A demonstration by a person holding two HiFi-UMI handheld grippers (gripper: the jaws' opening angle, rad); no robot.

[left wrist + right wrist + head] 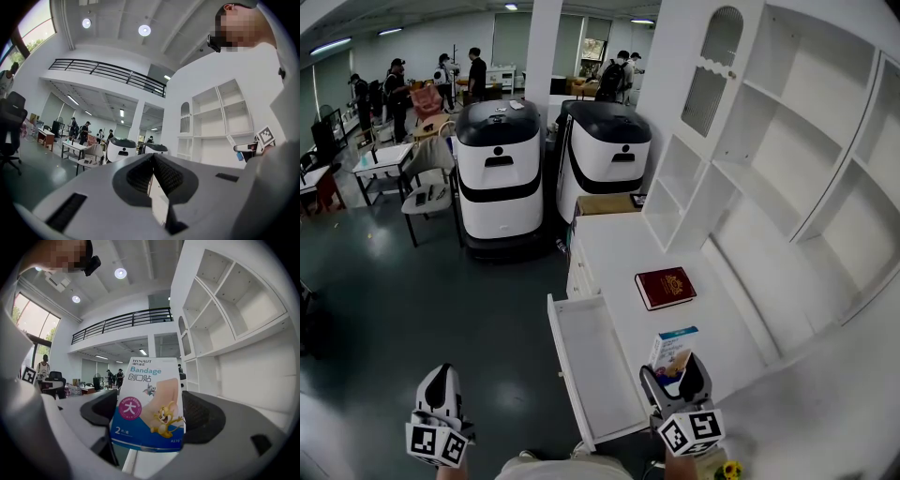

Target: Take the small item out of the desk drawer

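My right gripper (677, 373) is shut on a small bandage box (148, 404), white and blue with a cartoon cat and mouse; in the head view the bandage box (671, 349) stands up between the jaws above the white desk (712, 319). The desk drawer (592, 361) is pulled out to the left of it and looks empty. My left gripper (440, 382) hangs low at the left over the dark floor, jaws shut with nothing between them (153, 174).
A dark red book (666, 287) lies on the desk. White shelving (787, 159) rises behind the desk at the right. Two white and black machines (498, 169) stand beyond the desk. People and tables are far back in the hall.
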